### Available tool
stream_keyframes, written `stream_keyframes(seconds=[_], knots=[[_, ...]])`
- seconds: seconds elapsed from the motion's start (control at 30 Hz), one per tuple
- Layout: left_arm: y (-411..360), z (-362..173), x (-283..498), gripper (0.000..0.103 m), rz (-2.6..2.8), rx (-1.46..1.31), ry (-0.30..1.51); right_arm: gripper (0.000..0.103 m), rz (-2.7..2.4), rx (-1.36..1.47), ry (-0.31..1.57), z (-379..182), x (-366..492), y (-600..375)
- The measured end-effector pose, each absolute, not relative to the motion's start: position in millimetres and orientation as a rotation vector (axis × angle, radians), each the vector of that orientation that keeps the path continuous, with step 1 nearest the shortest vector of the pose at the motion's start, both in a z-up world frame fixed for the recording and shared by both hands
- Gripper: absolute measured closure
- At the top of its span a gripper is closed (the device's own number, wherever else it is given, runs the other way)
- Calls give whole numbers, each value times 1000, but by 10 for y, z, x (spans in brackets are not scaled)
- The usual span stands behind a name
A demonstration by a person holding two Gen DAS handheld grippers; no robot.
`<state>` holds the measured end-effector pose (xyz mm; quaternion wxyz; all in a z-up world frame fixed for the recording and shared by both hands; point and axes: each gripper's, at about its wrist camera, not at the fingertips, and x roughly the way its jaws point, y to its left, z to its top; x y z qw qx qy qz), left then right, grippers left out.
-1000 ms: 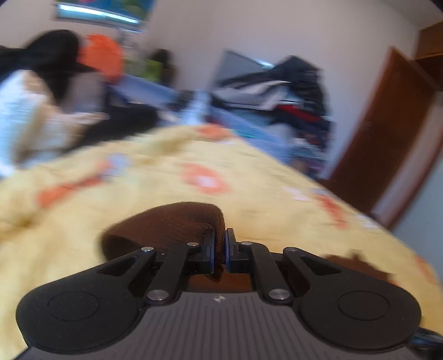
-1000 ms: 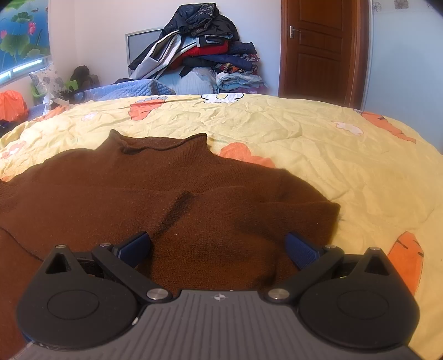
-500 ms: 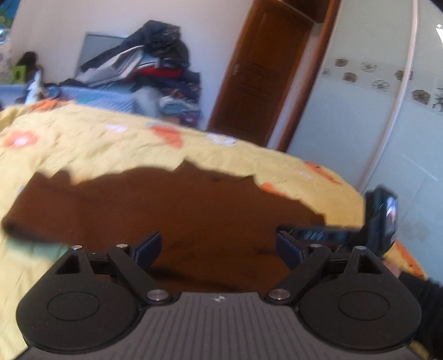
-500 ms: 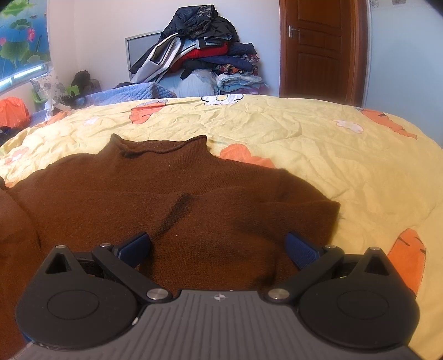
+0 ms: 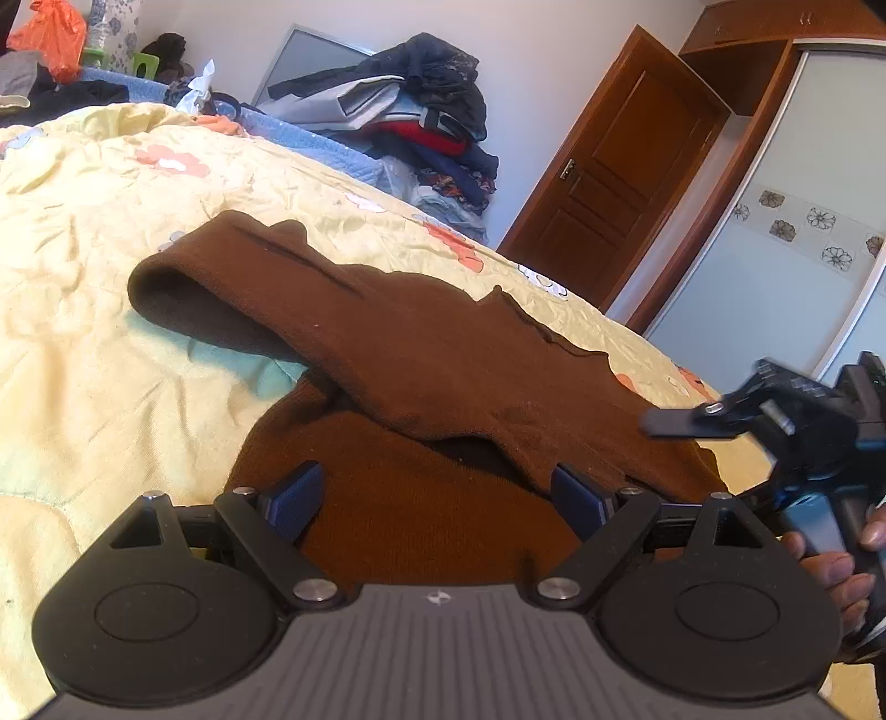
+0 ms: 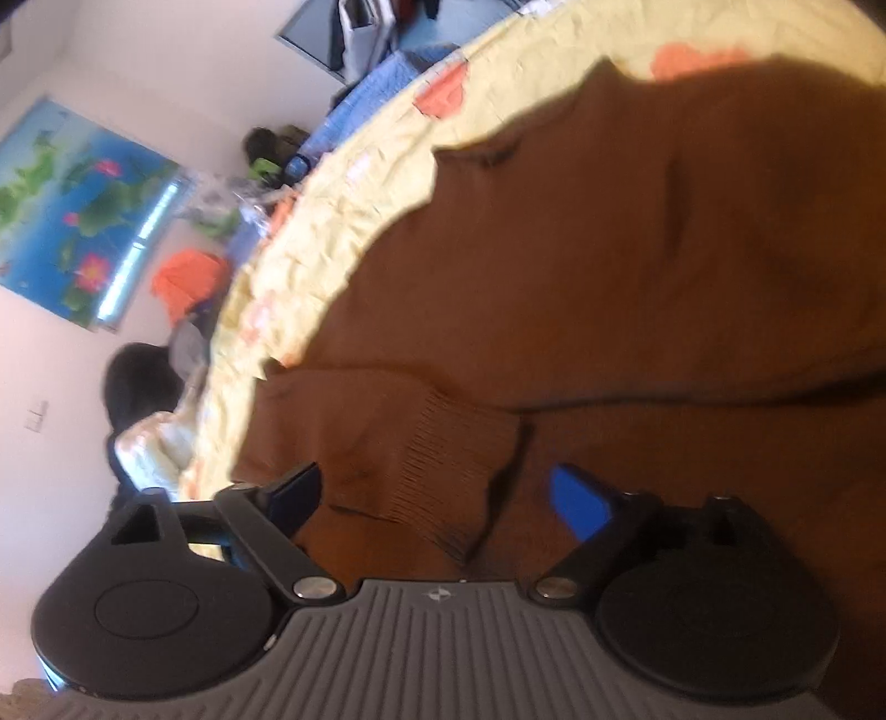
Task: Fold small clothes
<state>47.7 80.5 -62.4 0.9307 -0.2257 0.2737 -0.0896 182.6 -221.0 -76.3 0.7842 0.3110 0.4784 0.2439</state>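
A brown knit sweater (image 5: 443, 360) lies spread on the yellow bed cover (image 5: 83, 387), one sleeve folded across its body. My left gripper (image 5: 437, 493) hovers open just above the lower body of the sweater, nothing between its pads. In the left wrist view a finger (image 5: 681, 422) of my right gripper reaches in from the right, held by a person's hand (image 5: 830, 565). In the right wrist view my right gripper (image 6: 437, 493) is rolled sideways over the sweater (image 6: 664, 249). Its jaws are closing around the ribbed cuff (image 6: 443, 459), and the pads stand apart from it.
A tall pile of clothes (image 5: 421, 111) rises behind the bed, beside a brown door (image 5: 620, 183) and a sliding wardrobe panel (image 5: 775, 249). A flower poster (image 6: 72, 210) hangs on the wall. Clutter and an orange bag (image 5: 50, 33) lie beyond the bed's far side.
My left gripper let go of the brown sleeve end, opened wide, swung toward the door side and sank over the sweater. My right gripper rolled sideways and shifted onto the ribbed cuff.
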Motion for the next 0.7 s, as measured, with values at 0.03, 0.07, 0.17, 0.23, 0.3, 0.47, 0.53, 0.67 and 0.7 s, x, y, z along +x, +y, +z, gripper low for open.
stream_keyframes(seconds=[0.03,0.07,0.17,0.23,0.3,0.47,0.53,0.67,0.7], knots=[[811,-626,489,13,-185,-471,558,15,522,668,1022,-759,1828,-2175],[829,-631,487,13,-188,-481,555,15,519,670,1023,-754,1839,-2135],[840,-636,488,13,-193,-501,550,17,525,656,1020,-747,1885,-1999],[834,-635,496,13,-193,-500,550,44,522,626,1026,-745,1920,-1926],[829,-633,497,13,-191,-498,549,84,503,599,1067,-794,1969,-1857],[835,-634,502,13,-191,-501,548,90,534,622,1013,-667,2008,-1906],[835,-635,502,13,-191,-500,548,90,581,667,933,-387,2047,-2024],[846,-640,491,13,-193,-504,547,90,609,687,779,195,2145,-2470],[850,-641,490,13,-193,-506,546,90,594,685,762,270,2176,-2620]])
